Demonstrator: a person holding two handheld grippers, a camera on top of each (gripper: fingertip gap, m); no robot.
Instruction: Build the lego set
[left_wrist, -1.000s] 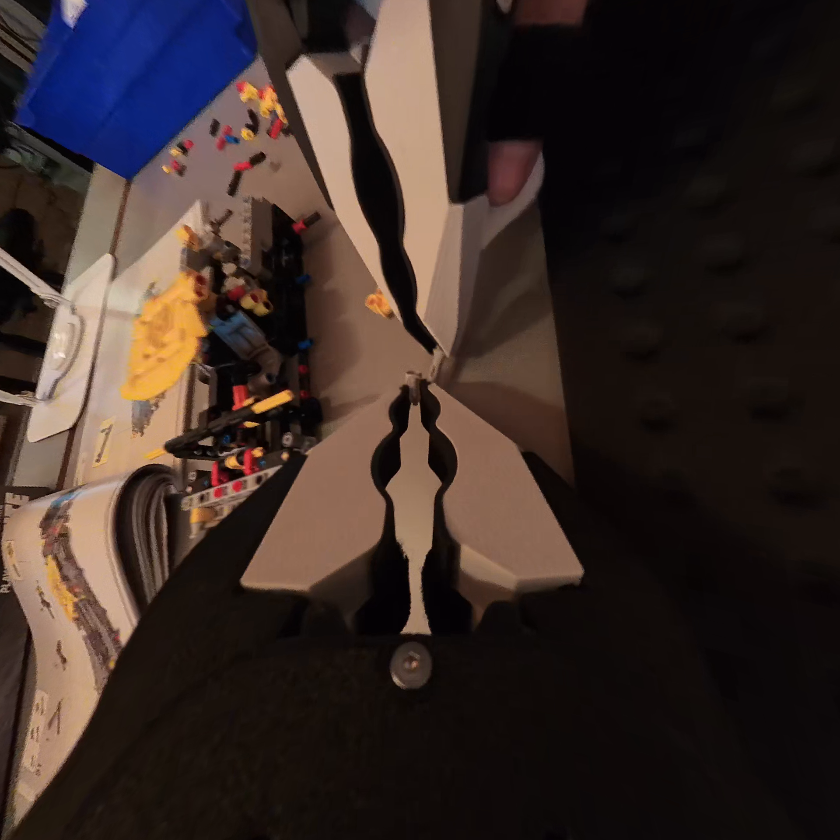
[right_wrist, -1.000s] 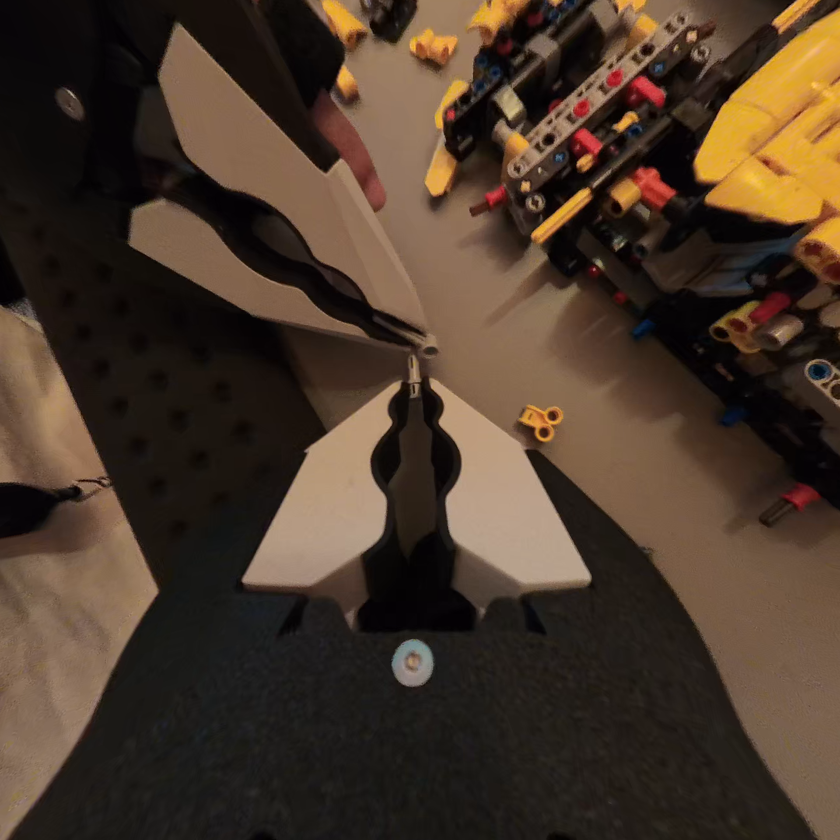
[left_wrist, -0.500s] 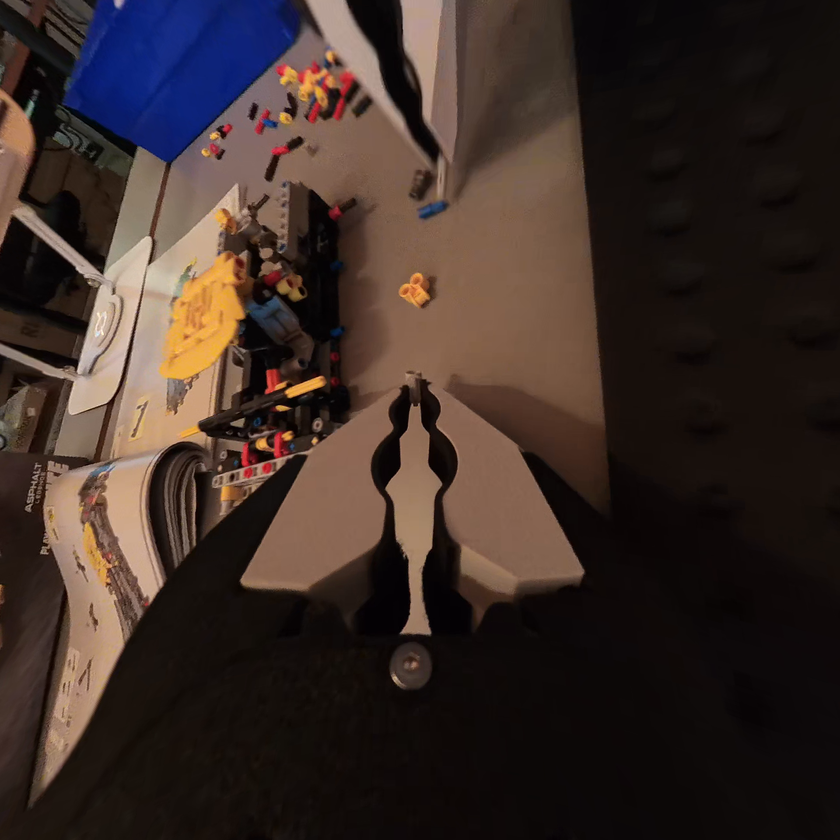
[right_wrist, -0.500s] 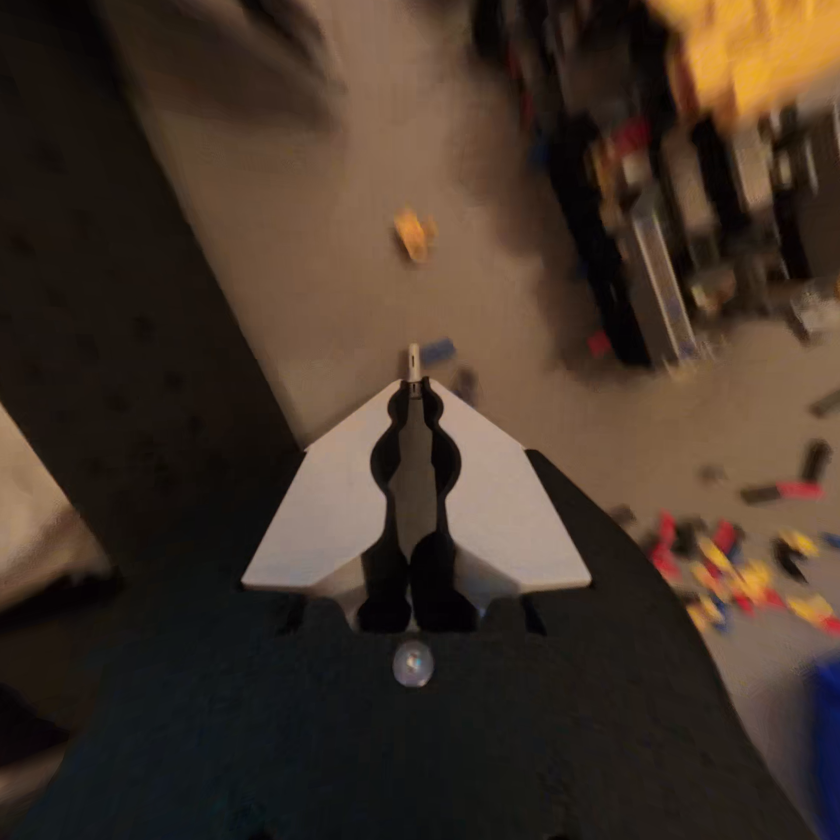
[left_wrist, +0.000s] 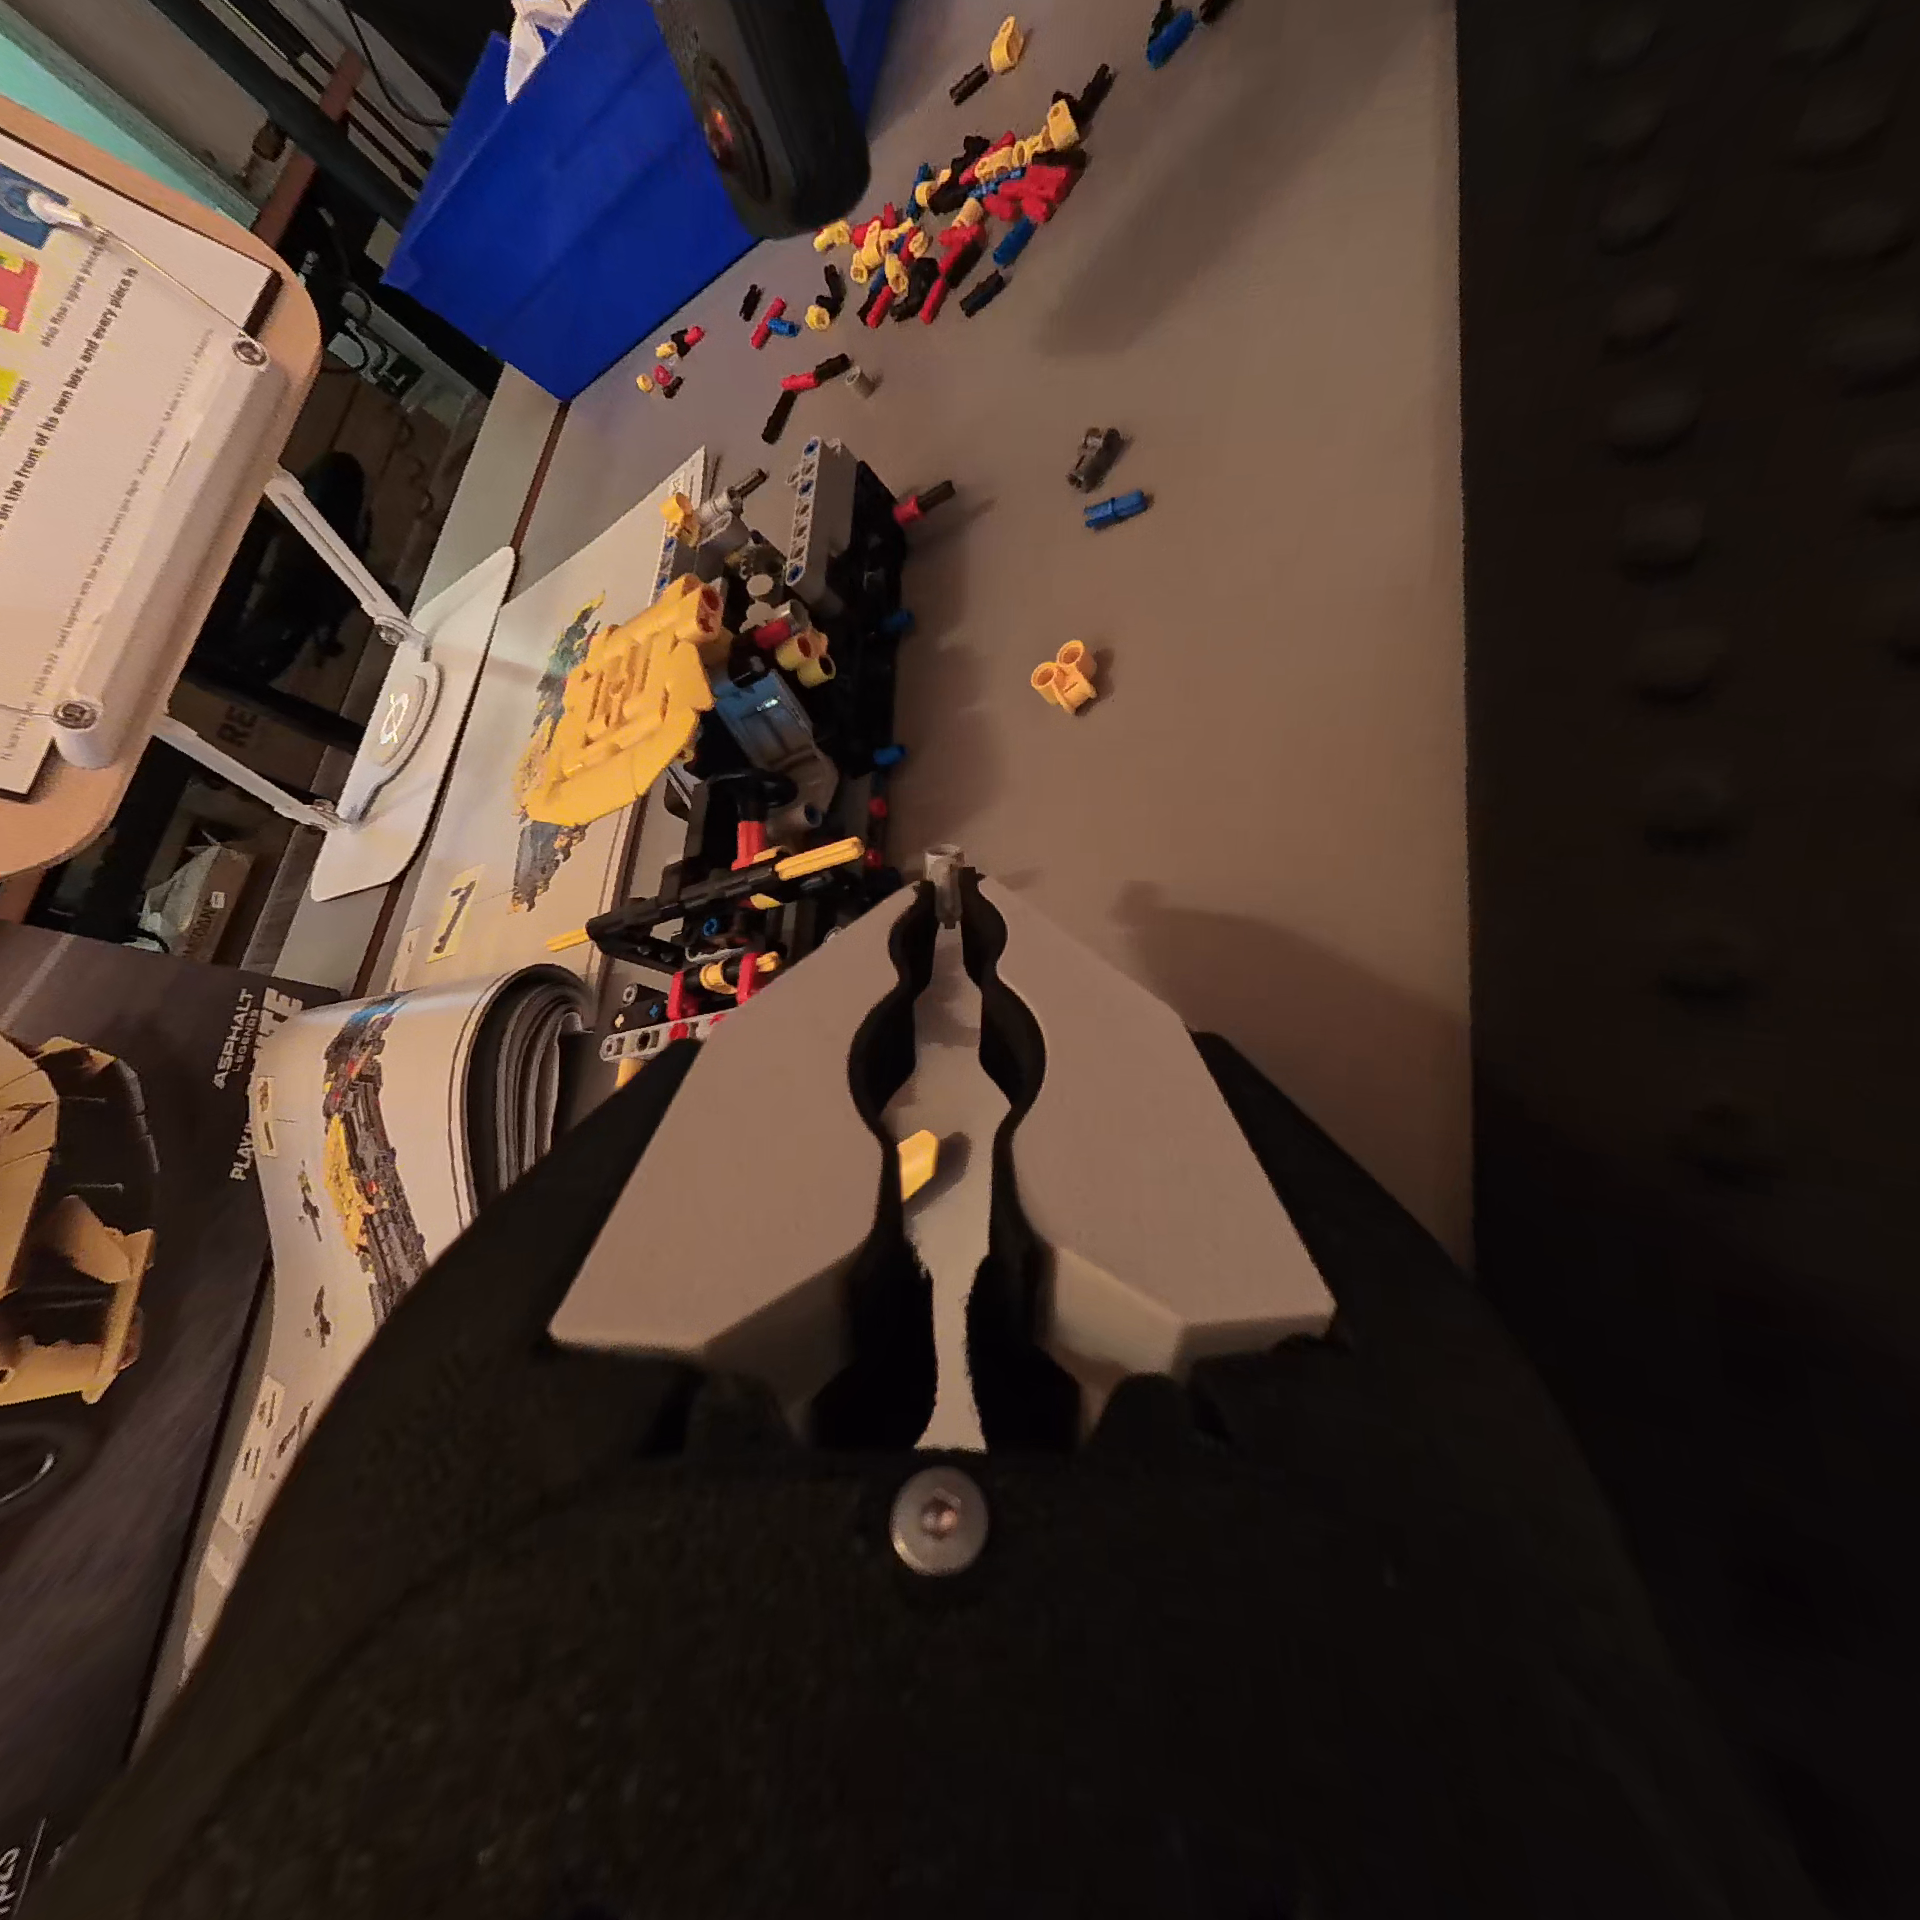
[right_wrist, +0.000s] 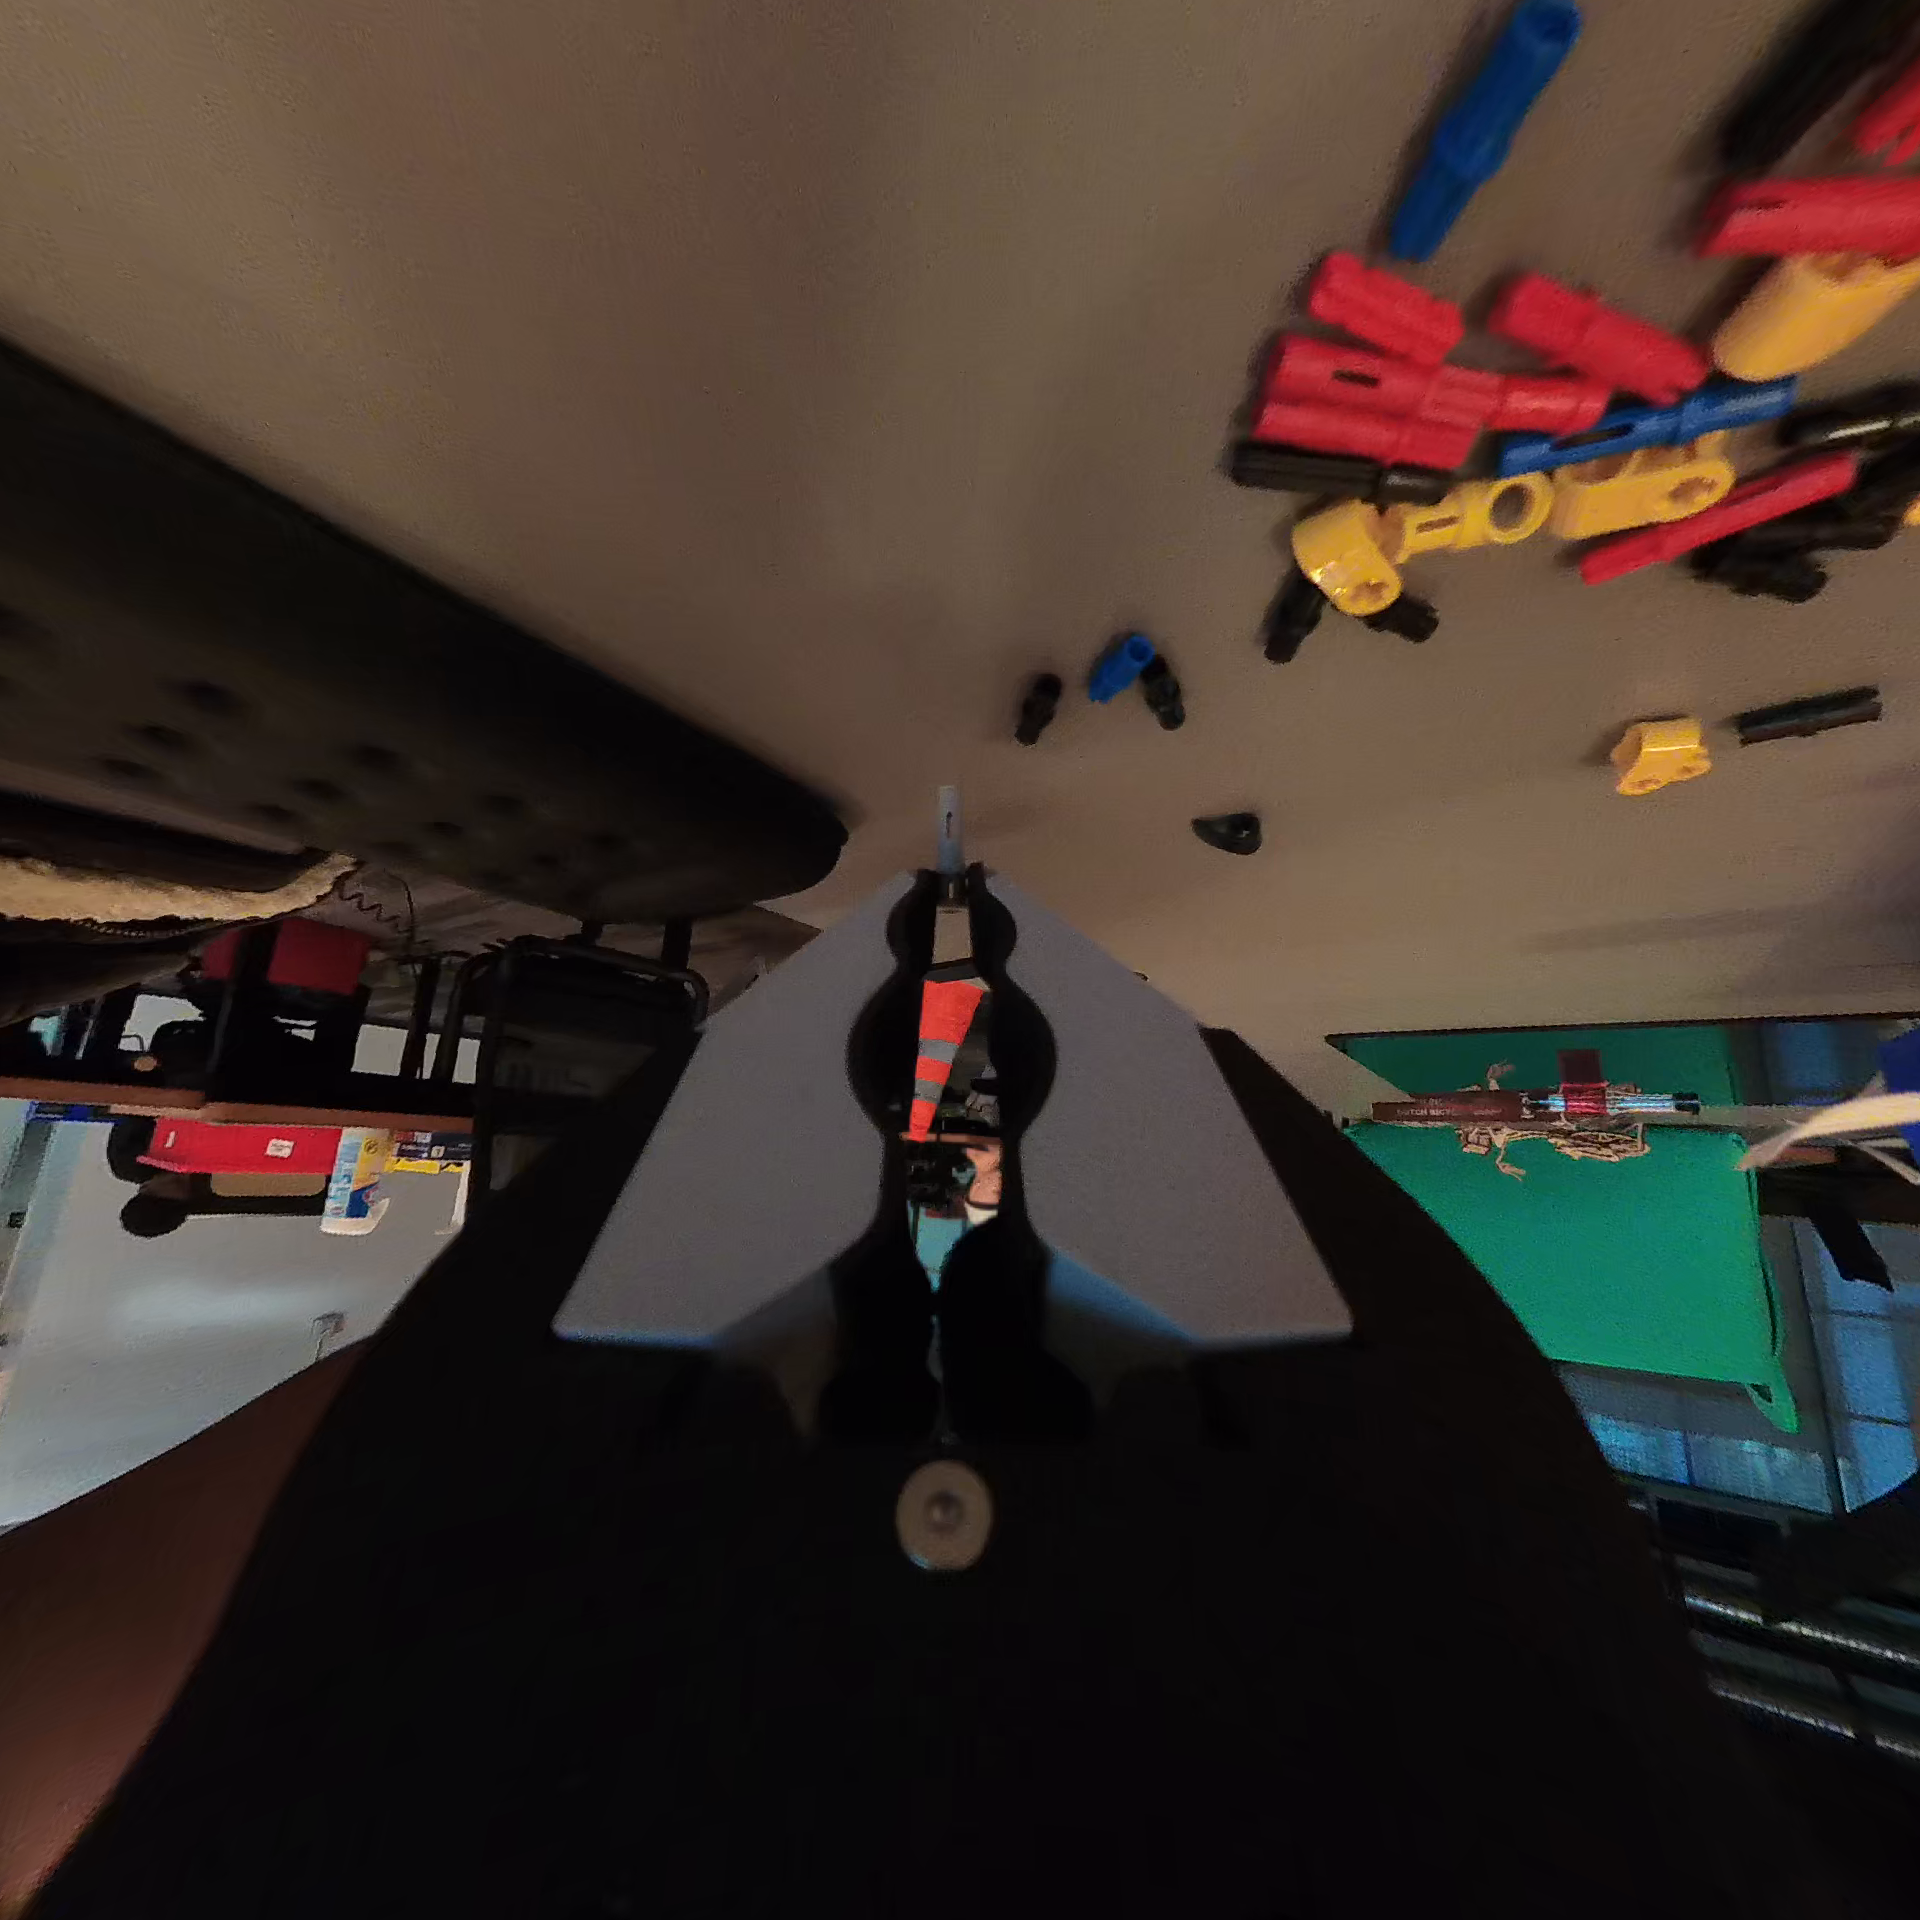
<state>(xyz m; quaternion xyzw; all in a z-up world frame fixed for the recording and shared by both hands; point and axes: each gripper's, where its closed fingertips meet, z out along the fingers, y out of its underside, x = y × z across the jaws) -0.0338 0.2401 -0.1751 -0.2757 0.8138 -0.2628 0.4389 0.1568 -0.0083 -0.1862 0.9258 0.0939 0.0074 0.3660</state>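
Note:
My left gripper (left_wrist: 945, 896) is shut on a small grey lego connector (left_wrist: 943, 869) and holds it above the grey table, just right of the half-built black and yellow lego car (left_wrist: 769, 717). My right gripper (right_wrist: 948, 871) is shut on a small pale pin (right_wrist: 947, 826) and hangs near the table's far corner, by the loose pile of red, blue, yellow and black pieces (right_wrist: 1538, 436). The same pile shows in the left wrist view (left_wrist: 945, 223). A yellow connector (left_wrist: 1062, 675) lies alone on the table.
An open instruction booklet (left_wrist: 395, 1122) and the set's box (left_wrist: 94, 1195) lie left of the car. A blue bin (left_wrist: 582, 208) and a black wheel (left_wrist: 769, 114) stand at the far end. A dark studded mat (left_wrist: 1683, 727) runs along the right. A blue pin (left_wrist: 1114, 509) lies loose. The tips of one gripper are about 30 cm away from the tips of the other.
The two grippers were tip to tip; they have parted. My right gripper has swung away fast to the loose pile at the far end. My left gripper stays shut on its grey piece.

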